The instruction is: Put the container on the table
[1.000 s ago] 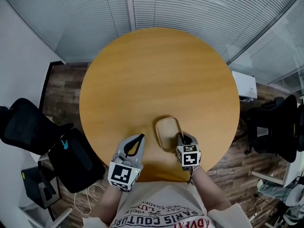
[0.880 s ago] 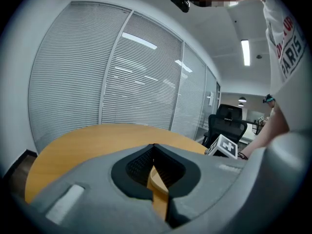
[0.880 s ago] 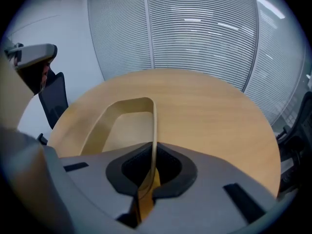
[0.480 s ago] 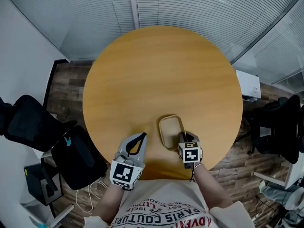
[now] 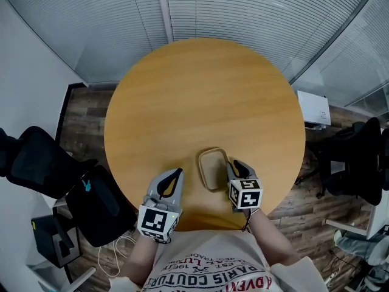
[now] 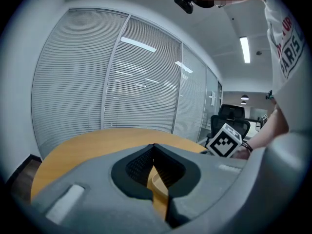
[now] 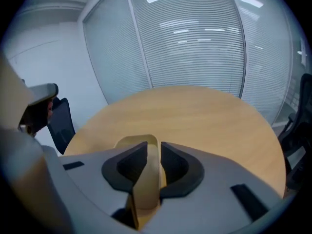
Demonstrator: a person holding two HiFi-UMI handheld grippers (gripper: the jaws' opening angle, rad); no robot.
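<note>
A shallow tan container point(image 5: 213, 168) rests on the round wooden table point(image 5: 200, 90) near its front edge. My right gripper point(image 5: 234, 165) hovers at the container's right rim, its jaws opening. In the right gripper view the container's rim point(image 7: 149, 152) shows in the gap between the parted jaws of the right gripper point(image 7: 154, 148), and the pads do not press on it. My left gripper point(image 5: 175, 175) is just left of the container, shut and empty. In the left gripper view the tips of the left gripper point(image 6: 154, 146) meet, and the container point(image 6: 158, 185) shows below them.
Black office chairs stand on the floor at the left point(image 5: 33, 160) and the right point(image 5: 352, 157) of the table. A dark bag point(image 5: 97, 205) lies at the lower left and a white box point(image 5: 313, 108) at the right. Glass walls with blinds point(image 5: 243, 11) lie beyond the table.
The right gripper's jaws have parted from the container's rim and the gripper has lifted a little. The container stays on the table. The left gripper has kept still.
</note>
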